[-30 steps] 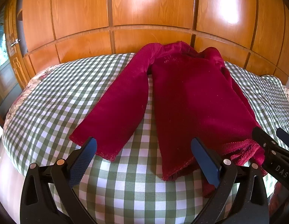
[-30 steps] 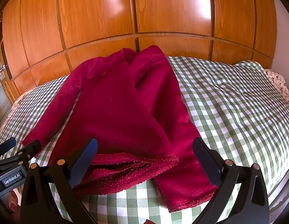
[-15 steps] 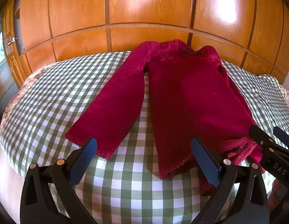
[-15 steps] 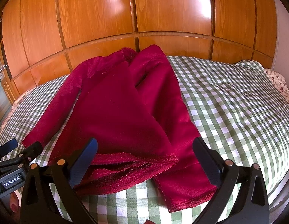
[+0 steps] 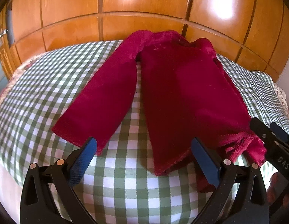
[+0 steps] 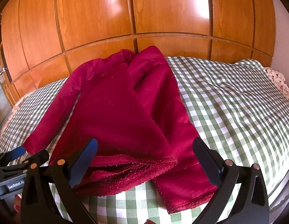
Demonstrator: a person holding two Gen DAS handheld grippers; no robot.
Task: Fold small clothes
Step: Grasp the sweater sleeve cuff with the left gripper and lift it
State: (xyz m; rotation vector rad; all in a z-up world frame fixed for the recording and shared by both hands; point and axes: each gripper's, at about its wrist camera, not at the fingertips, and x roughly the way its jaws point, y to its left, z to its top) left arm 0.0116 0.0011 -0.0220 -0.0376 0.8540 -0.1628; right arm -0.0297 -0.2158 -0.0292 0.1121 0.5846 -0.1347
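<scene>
A dark red long-sleeved top (image 5: pixel 181 93) lies flat on the bed, collar toward the wardrobe. Its left sleeve (image 5: pixel 99 102) stretches toward my left gripper (image 5: pixel 142 149), which hovers open just short of the cuff and the hem corner. In the right wrist view the top (image 6: pixel 116 112) has its right side folded over, so the hem (image 6: pixel 137 168) lies bunched in layers. My right gripper (image 6: pixel 144 149) is open above that hem, with the right sleeve (image 6: pixel 181 158) running under its right finger. Each gripper shows at the edge of the other's view.
A green-and-white checked cover (image 5: pixel 41 93) spreads over the bed, with wide bare areas on both sides of the top (image 6: pixel 238 102). A glossy wooden wardrobe (image 5: pixel 144 3) stands right behind the bed. A floral sheet (image 6: pixel 277 82) shows at the far right.
The left gripper has shifted slightly, so the sleeve cuff sits a little further left in its view. The top has not moved and both grippers stay open.
</scene>
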